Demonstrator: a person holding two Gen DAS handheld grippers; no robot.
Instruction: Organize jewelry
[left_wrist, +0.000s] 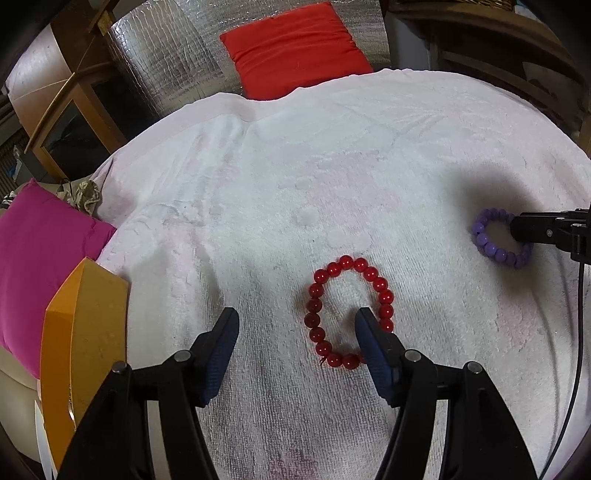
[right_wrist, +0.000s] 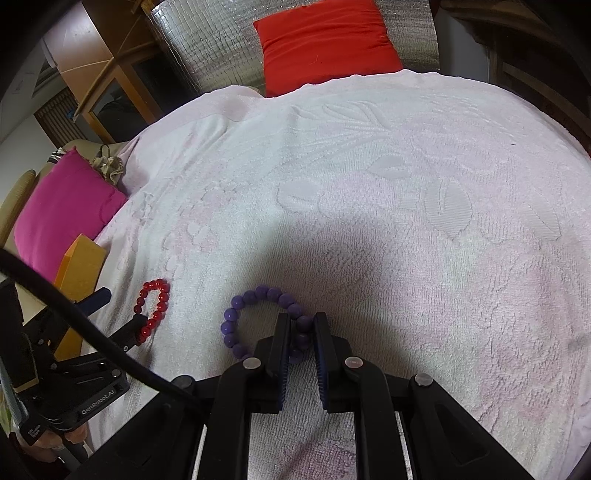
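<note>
Red cushion (left_wrist: 295, 48), magenta cushion (left_wrist: 40, 266), orange box (left_wrist: 86, 332), pale towel (left_wrist: 332, 166).

Black two-finger grippers, blue ribbed fingers (left_wrist: 221, 354), silver pivot screws (right_wrist: 251, 363), black cable (right_wrist: 92, 332)

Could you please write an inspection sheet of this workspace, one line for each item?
Surface: pale pink towel, embossed, lying flat.
Job's things: red bead bracelet on the towel; purple bead bracelet to its right.
Clutter: orange box at the towel's left edge.
Grippers: left gripper open, one finger inside the red loop, not pressing; right gripper shut on purple beads.
Cables: black cable by the left gripper.
Surroundings: red cushion, magenta cushion, wooden furniture.
</note>
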